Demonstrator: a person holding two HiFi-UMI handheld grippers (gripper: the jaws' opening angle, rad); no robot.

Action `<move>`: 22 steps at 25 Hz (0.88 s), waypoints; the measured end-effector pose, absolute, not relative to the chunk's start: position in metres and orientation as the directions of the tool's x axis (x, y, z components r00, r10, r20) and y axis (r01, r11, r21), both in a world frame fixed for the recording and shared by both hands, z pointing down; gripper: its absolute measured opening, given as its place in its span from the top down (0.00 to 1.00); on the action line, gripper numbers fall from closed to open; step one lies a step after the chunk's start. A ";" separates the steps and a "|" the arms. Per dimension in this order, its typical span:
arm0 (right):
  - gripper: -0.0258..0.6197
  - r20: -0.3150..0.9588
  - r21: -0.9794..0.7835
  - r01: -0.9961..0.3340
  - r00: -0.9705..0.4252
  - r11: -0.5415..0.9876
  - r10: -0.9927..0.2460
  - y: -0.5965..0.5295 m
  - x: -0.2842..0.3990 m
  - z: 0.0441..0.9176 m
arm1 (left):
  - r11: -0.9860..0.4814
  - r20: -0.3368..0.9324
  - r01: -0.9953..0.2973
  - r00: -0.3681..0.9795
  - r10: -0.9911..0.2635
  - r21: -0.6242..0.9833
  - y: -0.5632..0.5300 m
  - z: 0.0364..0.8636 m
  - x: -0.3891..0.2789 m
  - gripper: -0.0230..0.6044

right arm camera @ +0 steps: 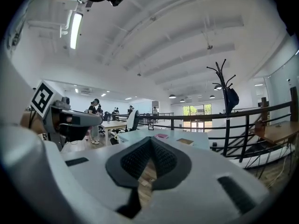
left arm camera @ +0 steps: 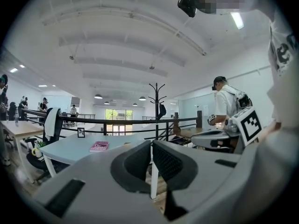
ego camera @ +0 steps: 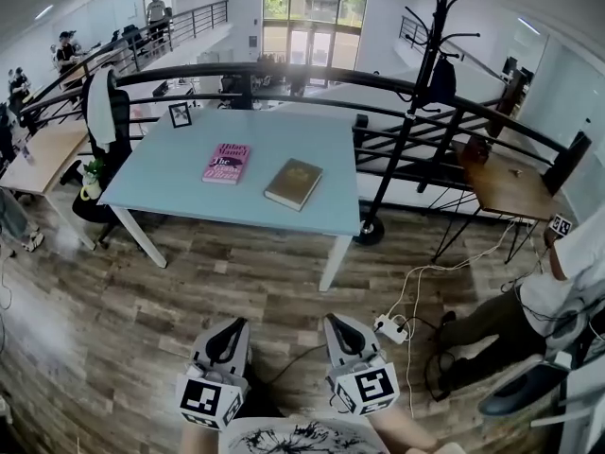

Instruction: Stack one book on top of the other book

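A pink book [ego camera: 227, 163] and a brown book [ego camera: 293, 183] lie side by side, apart, on the pale blue table [ego camera: 189, 187]. Both grippers are held low near the person's body, well short of the table. The left gripper [ego camera: 228, 334] is shut with nothing in it, and the right gripper [ego camera: 341, 330] is shut and empty too. In the left gripper view the pink book [left arm camera: 99, 146] shows far ahead past the left gripper [left arm camera: 151, 143]. In the right gripper view the pink book [right arm camera: 162, 136] and brown book [right arm camera: 185, 141] lie beyond the right gripper [right arm camera: 150, 140].
A small picture frame [ego camera: 180, 114] stands at the table's far left corner. A black railing [ego camera: 312, 74] runs behind the table, with a coat rack [ego camera: 425, 74] to its right. A power strip and cables [ego camera: 389, 327] lie on the wooden floor. A person [ego camera: 558, 291] sits at the right.
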State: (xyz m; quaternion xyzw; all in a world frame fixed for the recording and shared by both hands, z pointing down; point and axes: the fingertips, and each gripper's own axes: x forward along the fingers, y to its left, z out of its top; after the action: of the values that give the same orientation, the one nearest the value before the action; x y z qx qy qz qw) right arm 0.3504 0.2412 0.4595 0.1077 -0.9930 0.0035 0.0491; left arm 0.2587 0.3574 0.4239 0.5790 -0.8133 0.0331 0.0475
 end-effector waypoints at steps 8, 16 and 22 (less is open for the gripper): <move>0.97 0.130 -0.011 -0.303 -0.945 0.953 -0.299 0.190 0.242 0.472 | 0.243 0.107 -0.970 -0.240 -0.965 0.014 0.297 0.429 0.142 0.94; 0.97 0.131 -0.023 -0.464 -0.879 0.886 -0.458 0.118 0.104 0.458 | 0.106 0.085 -0.994 -0.106 -0.991 -0.009 0.225 0.410 -0.006 0.94; 0.97 0.153 -0.031 -0.544 -0.831 0.838 -0.534 0.083 0.041 0.470 | 0.042 0.111 -0.999 -0.042 -0.993 -0.004 0.187 0.422 -0.077 0.94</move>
State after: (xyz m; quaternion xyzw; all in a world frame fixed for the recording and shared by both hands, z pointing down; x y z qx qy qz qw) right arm 0.0415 0.0830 0.4698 0.2819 -0.9562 0.0365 0.0692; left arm -0.0768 0.1865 0.4219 0.6909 -0.7208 0.0396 0.0387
